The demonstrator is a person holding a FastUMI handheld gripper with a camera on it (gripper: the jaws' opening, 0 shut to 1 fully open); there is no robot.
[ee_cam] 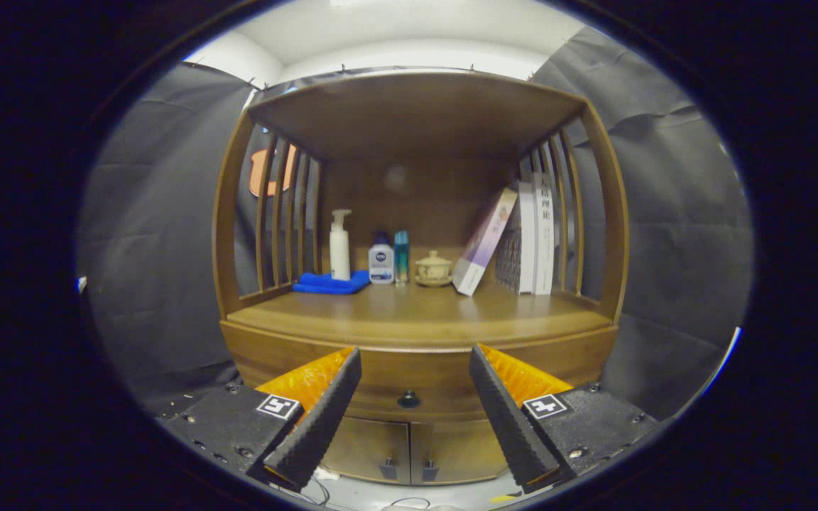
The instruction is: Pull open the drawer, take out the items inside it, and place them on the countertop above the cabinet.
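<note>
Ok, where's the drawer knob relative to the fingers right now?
In the gripper view the drawer knob sits centred between the open gripper fingers, some way beyond them, on the closed drawer under the countertop.

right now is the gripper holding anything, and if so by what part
Nothing is held. The gripper is open, its fingers spread apart with only air between them, and the drawer knob sits beyond them, untouched, on the closed drawer.
</note>
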